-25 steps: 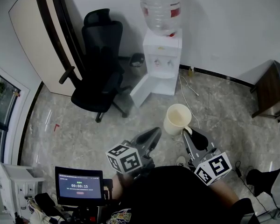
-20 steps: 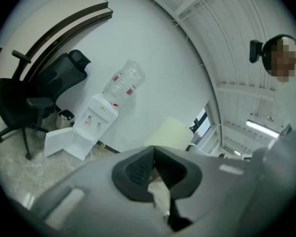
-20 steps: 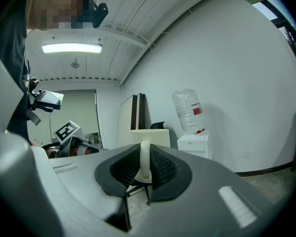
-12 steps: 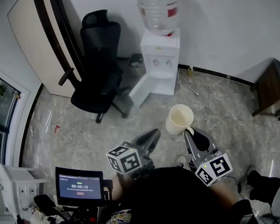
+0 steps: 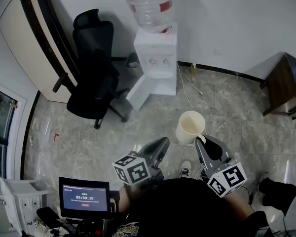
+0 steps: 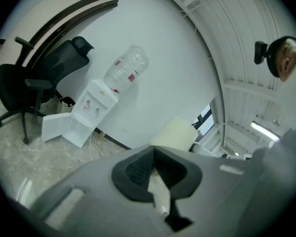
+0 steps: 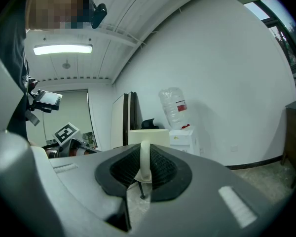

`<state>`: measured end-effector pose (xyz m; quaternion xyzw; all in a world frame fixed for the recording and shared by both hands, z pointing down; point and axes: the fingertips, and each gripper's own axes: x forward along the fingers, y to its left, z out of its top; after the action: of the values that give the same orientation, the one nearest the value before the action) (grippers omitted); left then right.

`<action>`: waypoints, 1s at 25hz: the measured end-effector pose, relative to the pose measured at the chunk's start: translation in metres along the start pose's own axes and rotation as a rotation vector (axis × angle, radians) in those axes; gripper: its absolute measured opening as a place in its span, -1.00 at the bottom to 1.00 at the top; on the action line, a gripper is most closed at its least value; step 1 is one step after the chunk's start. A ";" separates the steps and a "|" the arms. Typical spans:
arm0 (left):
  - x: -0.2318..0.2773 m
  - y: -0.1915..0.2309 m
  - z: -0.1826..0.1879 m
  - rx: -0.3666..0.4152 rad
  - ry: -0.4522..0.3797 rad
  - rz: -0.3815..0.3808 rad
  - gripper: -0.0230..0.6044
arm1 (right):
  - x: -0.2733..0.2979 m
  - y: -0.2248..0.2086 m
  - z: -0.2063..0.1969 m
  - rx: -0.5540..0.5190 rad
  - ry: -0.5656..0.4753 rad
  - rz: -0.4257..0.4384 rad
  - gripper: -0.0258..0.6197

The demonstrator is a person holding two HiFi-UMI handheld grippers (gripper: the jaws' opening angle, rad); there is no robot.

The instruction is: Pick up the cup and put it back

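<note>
Hanging above the marble floor (image 5: 227,102), the cream cup (image 5: 190,127) sits upright in mid-air, its handle clamped between the pads of the right tongs (image 5: 201,140). The left tongs (image 5: 164,143) are near it, clenched on nothing. A water dispenser (image 5: 155,58) stands well apart, against the wall.

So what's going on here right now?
A person stands over a stone floor with a tool in each hand. The right tool is clamped on the handle of a cream cup, holding it upright in the air. The left tool is shut and empty beside it.
</note>
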<state>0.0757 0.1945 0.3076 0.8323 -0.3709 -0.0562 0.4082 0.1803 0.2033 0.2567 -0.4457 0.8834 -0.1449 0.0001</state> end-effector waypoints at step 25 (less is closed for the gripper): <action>0.065 0.002 0.010 -0.046 -0.094 0.157 -0.91 | 0.022 -0.112 0.029 0.041 -0.011 0.061 -0.77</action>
<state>0.1175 0.1445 0.3162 0.7875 -0.4523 -0.0716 0.4125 0.2596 0.1158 0.2607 -0.4192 0.8934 -0.1604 0.0186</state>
